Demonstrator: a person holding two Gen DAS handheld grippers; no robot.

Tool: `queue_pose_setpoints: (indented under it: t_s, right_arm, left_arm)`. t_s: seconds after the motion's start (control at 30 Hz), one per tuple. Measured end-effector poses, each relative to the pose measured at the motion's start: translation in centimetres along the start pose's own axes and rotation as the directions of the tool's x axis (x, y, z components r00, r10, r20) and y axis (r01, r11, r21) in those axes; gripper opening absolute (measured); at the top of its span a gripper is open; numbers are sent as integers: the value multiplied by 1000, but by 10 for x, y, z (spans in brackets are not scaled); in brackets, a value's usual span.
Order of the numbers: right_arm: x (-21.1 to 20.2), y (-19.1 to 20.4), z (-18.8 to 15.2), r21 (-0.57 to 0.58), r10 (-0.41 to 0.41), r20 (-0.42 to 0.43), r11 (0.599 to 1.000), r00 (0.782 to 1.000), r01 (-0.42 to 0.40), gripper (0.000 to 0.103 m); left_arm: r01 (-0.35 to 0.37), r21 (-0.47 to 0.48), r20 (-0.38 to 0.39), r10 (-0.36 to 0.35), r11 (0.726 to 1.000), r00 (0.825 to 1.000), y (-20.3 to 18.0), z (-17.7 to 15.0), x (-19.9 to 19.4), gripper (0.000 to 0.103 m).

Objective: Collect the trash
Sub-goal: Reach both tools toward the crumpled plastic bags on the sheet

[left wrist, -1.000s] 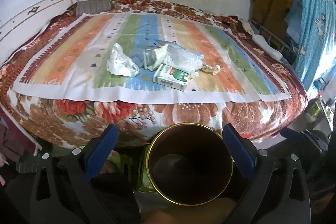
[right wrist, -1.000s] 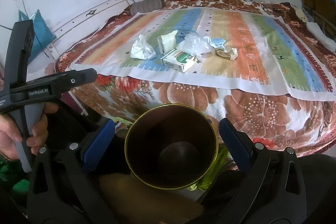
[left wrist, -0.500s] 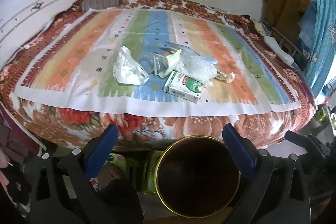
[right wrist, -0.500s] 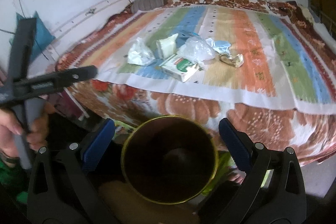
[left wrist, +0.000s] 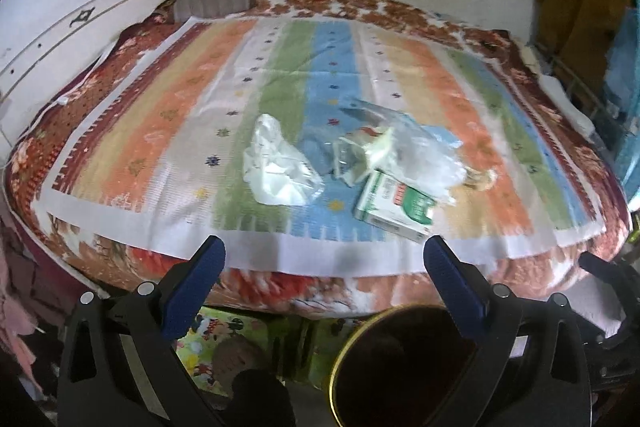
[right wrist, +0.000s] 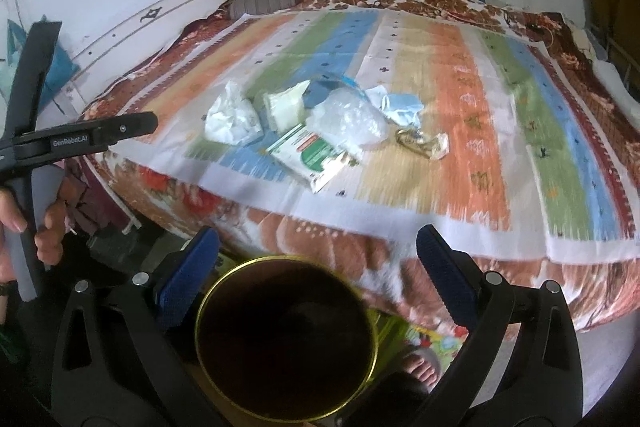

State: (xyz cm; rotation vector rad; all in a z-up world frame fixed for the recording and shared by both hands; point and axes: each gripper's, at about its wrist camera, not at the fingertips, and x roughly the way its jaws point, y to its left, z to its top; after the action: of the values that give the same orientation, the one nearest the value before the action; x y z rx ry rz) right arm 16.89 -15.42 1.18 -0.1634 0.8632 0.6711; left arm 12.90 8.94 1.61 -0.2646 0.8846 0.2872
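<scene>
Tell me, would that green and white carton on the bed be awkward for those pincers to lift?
Probably not. The green and white carton looks like a flat-sided cardboard box, so it should stay stiff rather than flop. It lies flat on the striped cloth, unlikely to roll. It may be empty, so light and crushable.

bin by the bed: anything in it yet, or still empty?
Cannot tell for sure. The gold-rimmed bin stands upright and open-topped, but its inside is too dark. All the trash, including the green-white carton, lies on the bed.
</scene>
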Motion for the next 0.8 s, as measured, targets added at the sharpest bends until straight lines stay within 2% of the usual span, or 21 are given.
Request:
queue_pose_setpoints:
  t_s: [0.1,0.2,0.27,0.43,0.57,0.63,0.8]
  right_arm:
    - [11,-11,12,34,23,-25,999,999,-22,90]
    - [20,-13,22,13,25,-39,1000,999,-24,91]
    - [24,-15,29,13,19,-34,1000,999,-19,91]
    - [42,-22,45,8,-1,-52,1000,999,1,91]
    - [51,-31,58,33,-40,-28,999,999,41,92]
    - [57,-34,61,36,-32,-33,999,999,34,93]
    - [72,-37,72,42,-21,-45,999,999,23,94]
  left_arm:
    - [-24,-22,-25,24,999,999,10,10,12,97]
    - [-59,40,-36,61,997,997,8,21,23,97]
    - [-77,41,-44,79,996,996,11,29,32,97]
    - [-71,-29,-98,67,997,993,28,44,59,97]
    - [-103,-18,-131,100,995,986,32,49,78,97]
    - [-108,-22,-152,104,994,983,36,50,87,97]
    - [-83,-99,-177,64,992,982,51,55,104,97]
